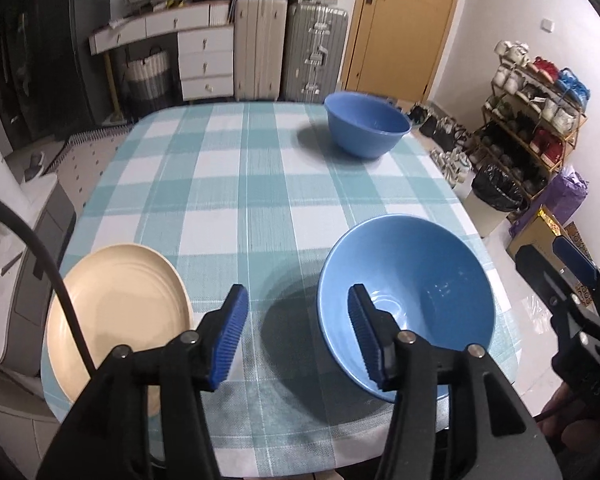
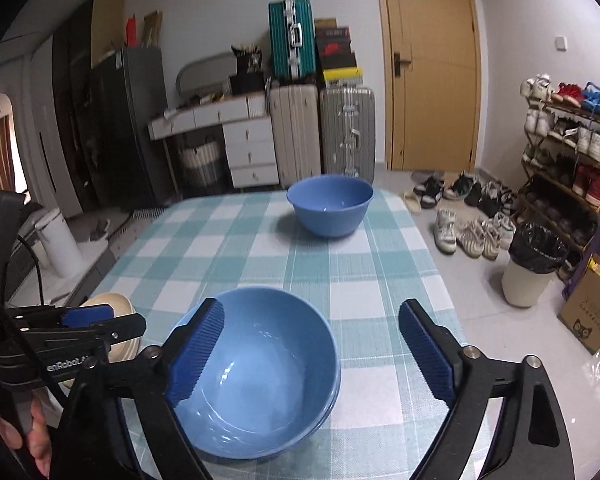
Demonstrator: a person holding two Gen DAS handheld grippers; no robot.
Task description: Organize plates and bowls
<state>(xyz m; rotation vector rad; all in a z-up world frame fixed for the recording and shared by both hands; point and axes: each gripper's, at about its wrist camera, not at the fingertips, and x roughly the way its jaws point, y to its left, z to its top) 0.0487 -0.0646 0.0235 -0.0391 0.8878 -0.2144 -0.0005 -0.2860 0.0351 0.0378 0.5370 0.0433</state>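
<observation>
Two blue bowls [image 2: 256,372] [image 2: 330,205], cream plate [image 1: 116,320] seemingly tilted, both grippers [image 1: 296,336] [image 2: 312,356] jaws wide, empty.

Wooden door [image 2: 432,64] in far white wall, light switch [image 2: 561,43] beside it. Suitcases [image 2: 320,132] left of door, teal one [image 2: 292,38] stacked on top. White drawer desk [image 2: 236,136] further left, then dark cabinet [image 2: 116,128]. Shoe rack [image 2: 568,140] along right wall, lined bin [image 2: 534,264] and cardboard box [image 2: 590,312] nearer. Pale tiled floor [image 2: 512,344].
</observation>
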